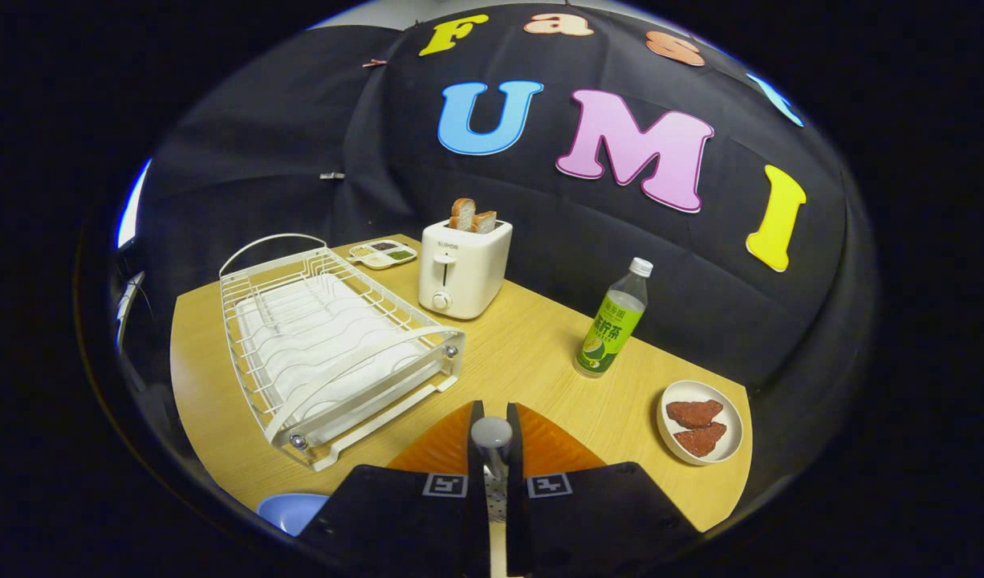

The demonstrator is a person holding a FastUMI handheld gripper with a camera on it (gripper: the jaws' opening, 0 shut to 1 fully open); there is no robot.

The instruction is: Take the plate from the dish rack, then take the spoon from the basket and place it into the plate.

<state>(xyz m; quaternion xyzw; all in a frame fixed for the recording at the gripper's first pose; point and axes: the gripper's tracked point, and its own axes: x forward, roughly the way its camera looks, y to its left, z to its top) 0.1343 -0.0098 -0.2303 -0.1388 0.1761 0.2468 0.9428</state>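
- Tongs are sitting at the near edge of the scene, their two fingers drawn close together and pinching the spoon between them.
- Spoon's rounded metal end is poking up between the fingertips, and the rest of it is running back down the narrow gap between the fingers.
- Orange plate is lying on the surface directly under and just ahead of the tongs, its ridged rim showing on both sides of the fingers; the spoon is hanging over it, and whether it is touching the plate cannot be told.
- White wire dish rack is standing to the left of the tongs and stretching toward the far left, with a white ribbed tray inside it and no dishes in its slots.
- Blue dish is peeking out at the near left, just beside the left finger's base.
- White toaster is standing beyond the rack's far right corner with two slices of bread sticking up from it; a short brand word is printed on its front, too small to read with certainty.
- Small divided tray holding bits of food is lying to the left of the toaster, at the far edge of the surface.
- Green-labelled bottle with a white cap is standing far right of the tongs; its label is carrying writing that cannot be made out.
- White plate with two reddish-brown pieces on it is lying to the right of the tongs, near the surface's right edge.
- Wooden surface is carrying all of these.
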